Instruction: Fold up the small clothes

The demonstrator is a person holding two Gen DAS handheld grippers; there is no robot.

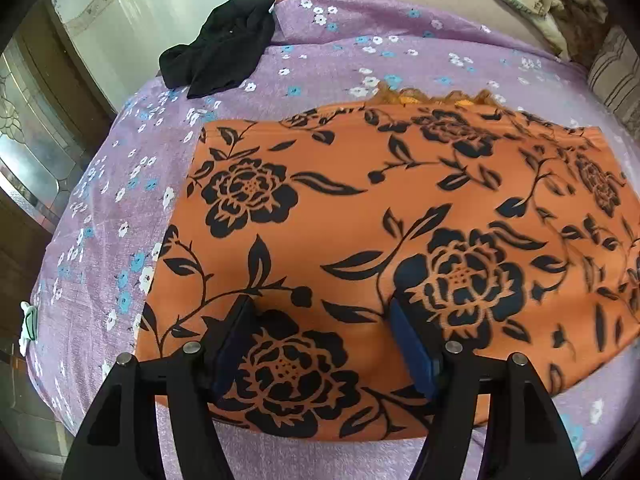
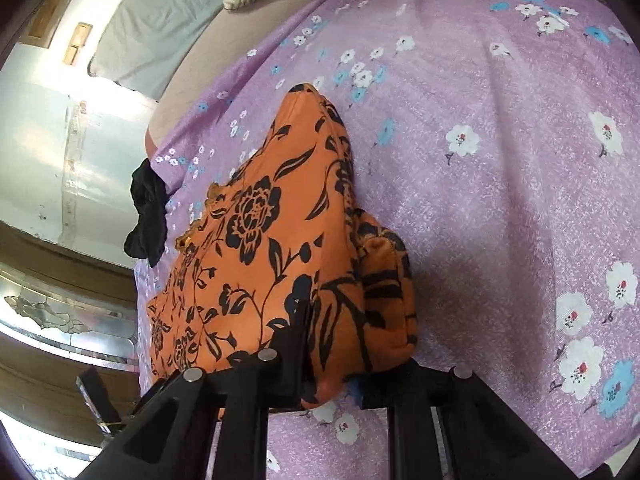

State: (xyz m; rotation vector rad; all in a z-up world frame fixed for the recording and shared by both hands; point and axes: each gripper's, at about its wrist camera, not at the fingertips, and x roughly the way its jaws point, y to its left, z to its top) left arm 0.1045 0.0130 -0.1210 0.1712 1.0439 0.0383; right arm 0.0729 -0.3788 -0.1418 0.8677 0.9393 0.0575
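Orange cloth with black flower print [image 1: 360, 220] spread flat on lilac flowered bedsheet [image 1: 100, 240]. Left gripper [image 1: 320, 320] over near edge, fingers [image 1: 236, 336] spread wide, pressing onto fabric. Right gripper [image 2: 332, 344] pinching bunched edge of cloth. Black garment [image 1: 220, 44] crumpled near far bed corner, well apart.

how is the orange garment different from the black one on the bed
The orange garment has a black flower print; the black garment is plain. The orange one is spread fairly flat and looks larger; the black one lies crumpled at the bed's edge. Both rest on the purple floral sheet.
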